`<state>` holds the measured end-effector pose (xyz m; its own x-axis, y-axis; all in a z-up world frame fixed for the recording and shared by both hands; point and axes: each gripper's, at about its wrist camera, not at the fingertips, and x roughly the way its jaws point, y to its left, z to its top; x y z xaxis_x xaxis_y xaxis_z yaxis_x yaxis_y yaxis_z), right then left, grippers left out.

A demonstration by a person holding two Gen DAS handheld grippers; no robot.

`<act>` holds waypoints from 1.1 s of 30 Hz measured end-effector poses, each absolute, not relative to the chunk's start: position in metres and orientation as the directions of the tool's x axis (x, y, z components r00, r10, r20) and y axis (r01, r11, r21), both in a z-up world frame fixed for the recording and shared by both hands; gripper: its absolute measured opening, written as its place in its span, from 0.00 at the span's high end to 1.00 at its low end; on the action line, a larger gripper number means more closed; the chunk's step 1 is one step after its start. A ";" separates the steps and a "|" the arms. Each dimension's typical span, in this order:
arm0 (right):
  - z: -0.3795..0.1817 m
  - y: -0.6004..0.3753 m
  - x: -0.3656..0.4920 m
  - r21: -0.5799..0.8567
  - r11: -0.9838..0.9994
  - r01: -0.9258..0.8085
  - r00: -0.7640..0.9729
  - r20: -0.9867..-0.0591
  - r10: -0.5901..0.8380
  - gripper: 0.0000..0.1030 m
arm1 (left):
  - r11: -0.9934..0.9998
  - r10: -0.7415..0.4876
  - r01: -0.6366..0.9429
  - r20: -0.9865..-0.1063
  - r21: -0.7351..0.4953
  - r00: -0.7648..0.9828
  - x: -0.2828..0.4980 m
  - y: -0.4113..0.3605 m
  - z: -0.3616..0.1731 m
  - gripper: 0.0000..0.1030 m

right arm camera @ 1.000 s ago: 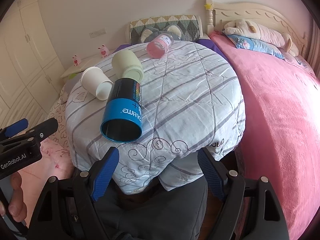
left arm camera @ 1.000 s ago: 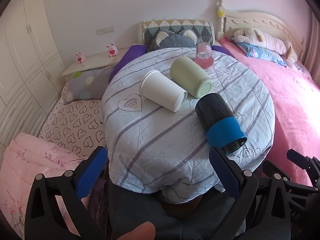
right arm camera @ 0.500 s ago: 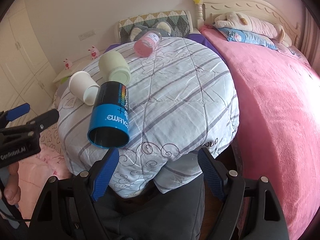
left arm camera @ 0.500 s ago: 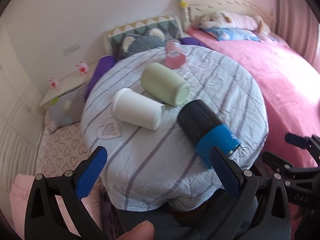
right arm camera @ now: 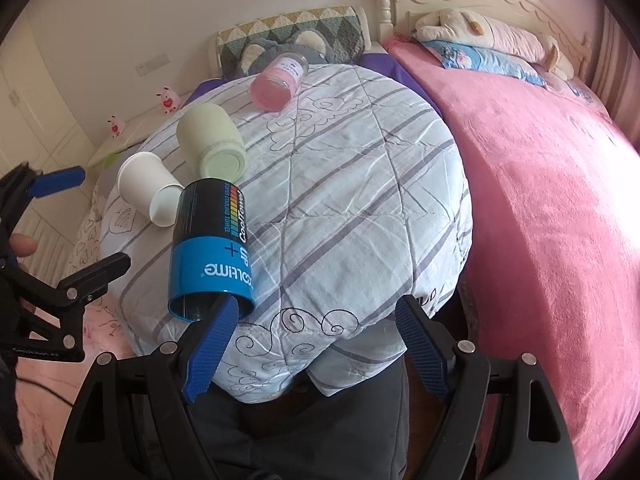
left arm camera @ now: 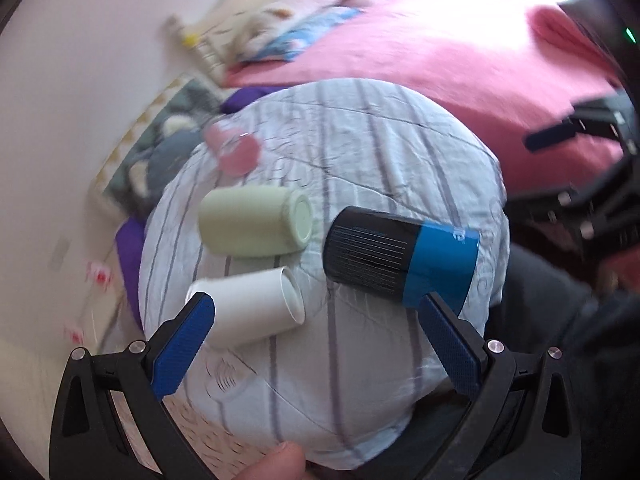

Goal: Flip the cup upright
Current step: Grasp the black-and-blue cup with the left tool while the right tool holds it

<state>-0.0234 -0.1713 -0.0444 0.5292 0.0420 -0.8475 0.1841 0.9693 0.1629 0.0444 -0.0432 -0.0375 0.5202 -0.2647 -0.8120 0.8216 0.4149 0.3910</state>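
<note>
Several cups lie on their sides on a round table under a striped quilt [right arm camera: 360, 184]: a black and blue cup [right arm camera: 212, 248] [left arm camera: 400, 254] nearest the front edge, a white paper cup [right arm camera: 148, 188] [left arm camera: 248, 306], a pale green cup [right arm camera: 212, 140] [left arm camera: 256, 226] and a pink cup [right arm camera: 278, 80] [left arm camera: 234, 152] at the back. My left gripper [left arm camera: 316, 340] is open above the table's left front, with the white cup by its left finger. My right gripper [right arm camera: 312, 340] is open at the front edge, its left finger [right arm camera: 210, 344] at the blue cup's mouth.
A bed with a pink blanket [right arm camera: 552, 184] runs along the right of the table. Pillows and a grey plush [right arm camera: 280, 44] sit behind it. A pink heart-pattern quilt [right arm camera: 84, 236] lies lower left. The left gripper shows in the right wrist view [right arm camera: 56, 182].
The left gripper has swung and rolled over the table, so its view is tilted and blurred. The right gripper has moved closer to the blue cup's mouth. The cups have not moved.
</note>
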 end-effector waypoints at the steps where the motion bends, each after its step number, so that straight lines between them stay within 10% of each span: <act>1: -0.045 -0.172 -0.022 0.165 0.966 0.197 0.525 -0.850 0.038 0.20 | 0.359 -0.276 0.847 -0.822 0.393 0.499 0.046 -0.045 -0.038 0.00; 19: -0.043 -0.183 0.006 0.178 0.932 0.314 0.506 -0.863 -0.006 0.21 | -0.513 -0.247 0.802 -0.948 0.305 0.202 0.058 -0.092 -0.064 0.00; 33: -0.056 -0.206 0.009 0.206 0.909 0.363 0.476 -0.879 0.009 0.21 | -0.809 -0.105 0.566 -0.987 0.157 0.123 0.034 -0.108 -0.086 0.00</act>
<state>0.0091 -0.2063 -0.0562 0.4759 0.0088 -0.8795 0.3633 0.9087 0.2057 0.0340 -0.1082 -0.0857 0.1231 -0.1048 -0.9868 0.5661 -0.8093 0.1566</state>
